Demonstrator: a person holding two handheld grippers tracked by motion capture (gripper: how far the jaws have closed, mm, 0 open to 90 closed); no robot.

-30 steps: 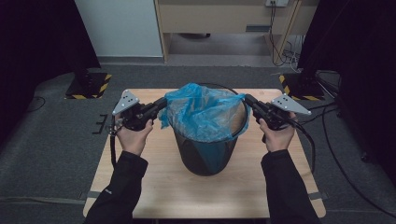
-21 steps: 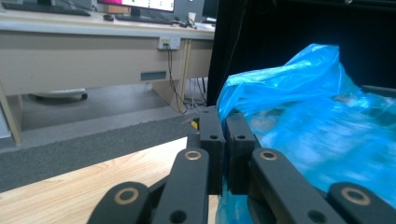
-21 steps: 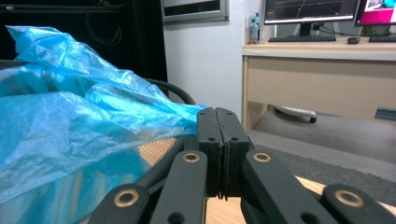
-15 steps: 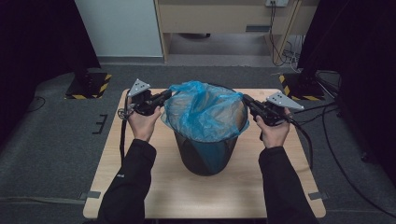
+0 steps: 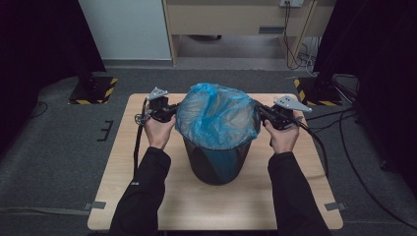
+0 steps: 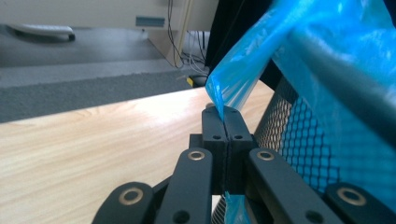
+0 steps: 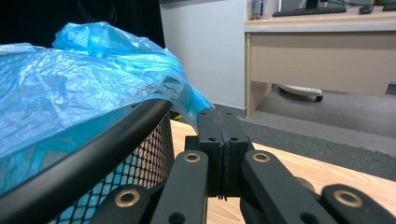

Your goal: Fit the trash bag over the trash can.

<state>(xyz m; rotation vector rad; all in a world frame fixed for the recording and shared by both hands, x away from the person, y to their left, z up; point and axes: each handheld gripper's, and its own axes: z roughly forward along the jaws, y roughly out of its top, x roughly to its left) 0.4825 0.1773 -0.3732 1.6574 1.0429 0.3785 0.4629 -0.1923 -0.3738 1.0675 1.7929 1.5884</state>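
Note:
A black mesh bin (image 5: 216,162) stands mid-table with a blue plastic bag (image 5: 216,115) draped over its mouth. My left gripper (image 5: 171,112) is at the bin's left side, level with the rim. Its jaws are shut on a pinched corner of the bag (image 6: 233,84), with more blue film showing below them beside the mesh wall (image 6: 289,126). My right gripper (image 5: 261,112) is at the bin's right side. It is shut on the bag's edge (image 7: 194,100), just outside the black rim (image 7: 93,144). The bag (image 7: 70,79) billows above the rim.
The wooden table (image 5: 147,206) has bare surface in front of and beside the bin. Cables (image 5: 137,142) trail from both grippers. A desk (image 5: 231,19) stands beyond the table, and black stands with striped bases (image 5: 93,91) sit on the floor at both far corners.
Both hands have come inward and down beside the bin, the left one more, drawing the bag's edges lower over the rim. Both grips stay closed on the bag.

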